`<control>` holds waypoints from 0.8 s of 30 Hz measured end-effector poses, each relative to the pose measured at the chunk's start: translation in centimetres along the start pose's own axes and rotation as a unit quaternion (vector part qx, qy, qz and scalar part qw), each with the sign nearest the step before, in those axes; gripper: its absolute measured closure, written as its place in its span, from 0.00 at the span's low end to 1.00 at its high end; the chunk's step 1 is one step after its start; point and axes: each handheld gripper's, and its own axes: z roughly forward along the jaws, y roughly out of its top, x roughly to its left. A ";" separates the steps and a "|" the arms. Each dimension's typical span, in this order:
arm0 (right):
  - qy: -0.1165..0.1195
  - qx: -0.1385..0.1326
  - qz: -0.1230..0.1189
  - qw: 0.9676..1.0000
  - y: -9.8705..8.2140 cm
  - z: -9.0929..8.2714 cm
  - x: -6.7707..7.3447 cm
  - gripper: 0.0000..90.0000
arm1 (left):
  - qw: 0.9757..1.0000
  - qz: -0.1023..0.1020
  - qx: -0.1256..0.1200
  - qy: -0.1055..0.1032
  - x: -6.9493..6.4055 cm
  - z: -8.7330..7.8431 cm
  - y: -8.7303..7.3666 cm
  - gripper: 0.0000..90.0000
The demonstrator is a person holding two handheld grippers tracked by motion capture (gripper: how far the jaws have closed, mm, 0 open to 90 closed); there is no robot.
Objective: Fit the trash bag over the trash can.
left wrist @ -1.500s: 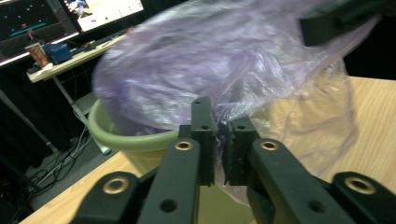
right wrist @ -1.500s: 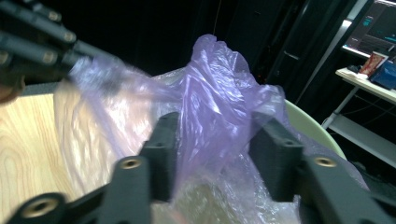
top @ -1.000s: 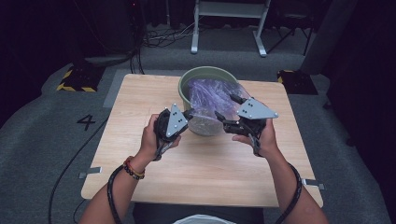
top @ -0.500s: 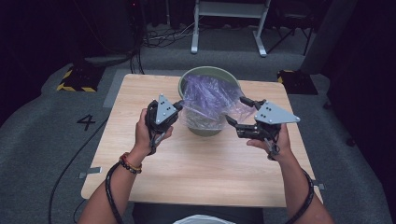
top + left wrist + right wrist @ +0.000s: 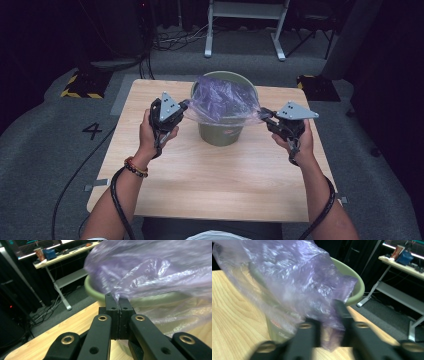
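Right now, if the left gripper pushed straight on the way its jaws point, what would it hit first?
The left gripper, shut on the purple bag, points at the green bucket. Past the film it would likely meet the bucket's rim first, though depth is hard to judge.

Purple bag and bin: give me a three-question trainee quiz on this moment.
1. True or false: the left gripper is shut on the purple plastic bag.
2. Which thing does the bag line? A) green bin B) cardboard box C) metal tray
3. Fill in: the bin stands on a ____ table.

Key: 1 true, the bag's edge is pinched between the shut jaws. 2 A. 3 wooden. The right gripper has just been closing on the bag's opposite edge.
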 end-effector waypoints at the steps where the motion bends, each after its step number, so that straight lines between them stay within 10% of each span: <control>1: -0.003 -0.001 0.011 1.000 -0.1 0.1 -0.3 0.97 | 1.000 -0.004 0.001 0.002 0.3 0.1 -0.1 0.99; 5: -0.010 -0.003 0.053 0.999 -0.7 0.8 -1.5 0.98 | 0.998 -0.051 0.010 -0.018 1.8 1.1 -1.2 0.99; 16: -0.018 0.016 0.096 0.995 -3.4 3.2 -2.1 0.92 | 0.996 -0.067 0.051 -0.039 1.5 2.8 -4.3 0.88; 24: -0.024 -0.004 0.071 0.997 -3.3 2.6 -1.4 0.51 | 0.999 -0.040 0.010 -0.034 1.5 0.9 -3.7 0.41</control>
